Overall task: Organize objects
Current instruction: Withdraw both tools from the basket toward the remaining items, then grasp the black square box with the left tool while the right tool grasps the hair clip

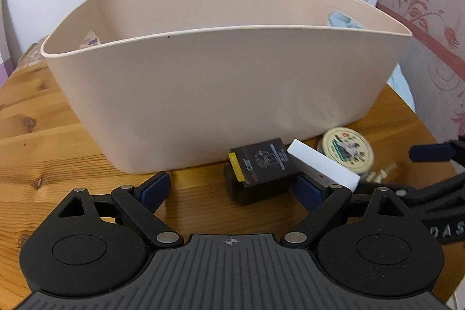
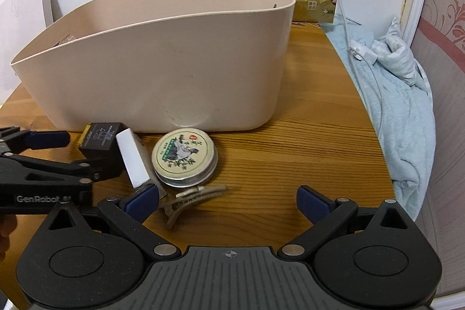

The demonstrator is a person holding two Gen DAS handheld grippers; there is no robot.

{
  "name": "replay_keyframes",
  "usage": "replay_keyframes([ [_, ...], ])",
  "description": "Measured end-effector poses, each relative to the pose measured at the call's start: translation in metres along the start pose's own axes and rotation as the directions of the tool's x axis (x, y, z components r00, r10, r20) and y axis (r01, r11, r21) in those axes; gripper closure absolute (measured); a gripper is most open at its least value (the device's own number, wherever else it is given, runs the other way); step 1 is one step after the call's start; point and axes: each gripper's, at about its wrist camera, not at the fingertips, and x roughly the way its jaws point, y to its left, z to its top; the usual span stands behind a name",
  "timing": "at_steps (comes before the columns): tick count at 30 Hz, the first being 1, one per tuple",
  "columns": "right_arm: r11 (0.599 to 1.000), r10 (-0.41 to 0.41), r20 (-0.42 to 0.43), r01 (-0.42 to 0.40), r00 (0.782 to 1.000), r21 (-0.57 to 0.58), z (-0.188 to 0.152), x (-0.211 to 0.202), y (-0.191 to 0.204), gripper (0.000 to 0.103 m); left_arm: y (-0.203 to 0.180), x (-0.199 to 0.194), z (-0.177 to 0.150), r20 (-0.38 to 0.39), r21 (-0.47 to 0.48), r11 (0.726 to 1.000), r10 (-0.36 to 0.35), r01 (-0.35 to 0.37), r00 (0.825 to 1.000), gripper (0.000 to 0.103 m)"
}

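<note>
A beige plastic bin stands on the wooden table; it also shows in the right wrist view. In front of it lie a black box with a yellow edge, a white block, a round tin with a printed lid and a brown hair clip. My left gripper is open, its jaws either side of the black box. My right gripper is open and empty, with the hair clip by its left finger.
A light blue blanket lies past the table's right edge, with a white cable running to a wall socket. A gold tissue box stands behind the bin. Something pale blue shows inside the bin's right end.
</note>
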Motion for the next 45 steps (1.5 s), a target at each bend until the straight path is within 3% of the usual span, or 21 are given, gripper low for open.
replay_keyframes([
  [7, 0.999, 0.03, -0.007, -0.03, 1.0, 0.016, -0.002, 0.003, 0.002, 0.003, -0.004, 0.005, -0.002, 0.006, 0.008, 0.999, 0.033, -0.033, 0.999, 0.01],
  [11, 1.0, -0.004, -0.013, 0.004, 1.0, -0.011, -0.004, 0.003, 0.001, 0.005, -0.007, 0.006, -0.001, 0.004, 0.009, 0.999, 0.034, -0.034, 0.999, 0.01],
  [17, 0.999, -0.027, -0.009, 0.027, 1.0, -0.023, -0.01, -0.003, -0.001, 0.013, -0.01, 0.007, -0.001, 0.008, 0.003, 0.999, 0.038, -0.038, 0.999, 0.012],
  [20, 0.999, -0.028, 0.003, 0.028, 1.0, -0.02, -0.011, -0.005, -0.002, 0.02, -0.01, 0.006, -0.002, 0.013, -0.003, 0.999, 0.05, -0.05, 0.999, 0.018],
  [22, 0.999, -0.031, 0.013, 0.031, 0.999, -0.025, -0.01, -0.006, 0.0, 0.035, -0.009, 0.006, -0.001, 0.013, -0.004, 0.999, 0.051, -0.051, 0.999, 0.021],
  [29, 0.998, -0.021, 0.039, 0.023, 0.999, -0.057, -0.009, -0.005, 0.009, 0.062, -0.011, 0.009, -0.002, 0.026, 0.019, 1.0, 0.017, -0.018, 1.0, 0.047],
  [31, 0.998, -0.018, 0.047, 0.021, 0.999, -0.059, -0.009, -0.004, 0.008, 0.083, -0.009, 0.011, -0.002, 0.027, 0.026, 1.0, 0.01, -0.01, 1.0, 0.052],
  [32, 0.998, -0.022, 0.05, 0.025, 0.999, -0.058, -0.008, -0.004, 0.007, 0.086, -0.008, 0.012, -0.004, 0.027, 0.028, 1.0, 0.008, -0.009, 1.0, 0.052],
  [45, 0.999, -0.021, 0.057, 0.024, 0.998, -0.049, -0.01, -0.007, 0.005, 0.087, -0.001, -0.001, -0.014, 0.025, 0.005, 1.0, -0.007, 0.007, 1.0, 0.053],
])
